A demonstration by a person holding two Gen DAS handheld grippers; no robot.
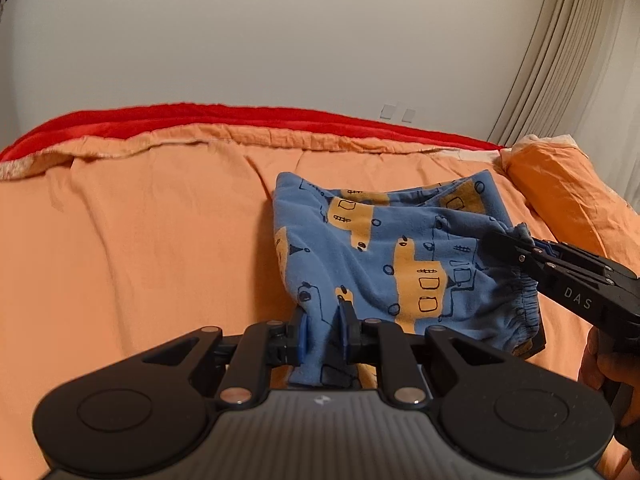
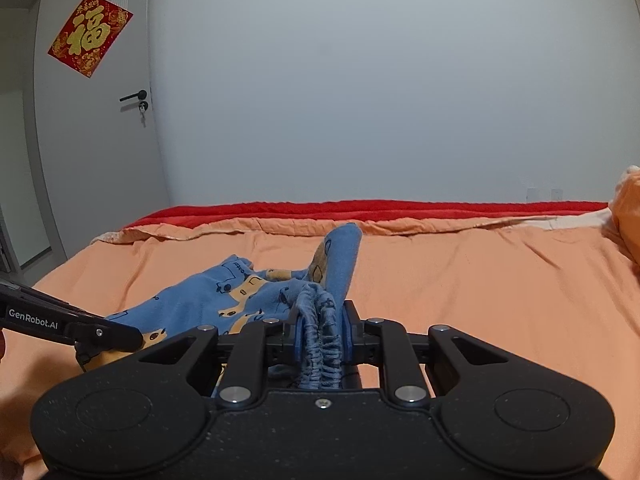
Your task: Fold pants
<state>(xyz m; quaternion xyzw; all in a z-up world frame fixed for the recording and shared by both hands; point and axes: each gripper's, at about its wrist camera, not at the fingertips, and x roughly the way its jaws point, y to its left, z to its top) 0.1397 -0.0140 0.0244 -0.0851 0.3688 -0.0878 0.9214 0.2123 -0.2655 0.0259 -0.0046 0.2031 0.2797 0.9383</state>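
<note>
The pants (image 1: 384, 256) are blue with orange vehicle prints and lie bunched on the orange bed. My left gripper (image 1: 323, 328) is shut on the near edge of the fabric. My right gripper (image 2: 322, 330) is shut on the gathered elastic waistband (image 2: 322, 356); it shows in the left wrist view (image 1: 516, 246) at the pants' right corner. The pants show in the right wrist view (image 2: 208, 300), with a part lifted up (image 2: 340, 260). My left gripper also shows there (image 2: 120, 338) at the left, shut on the cloth.
The orange bedsheet (image 1: 140, 240) covers the bed, with a red blanket (image 1: 200, 120) along the far edge. An orange pillow (image 1: 560, 184) lies at the right. A door (image 2: 92, 140) with a red decoration stands at the left.
</note>
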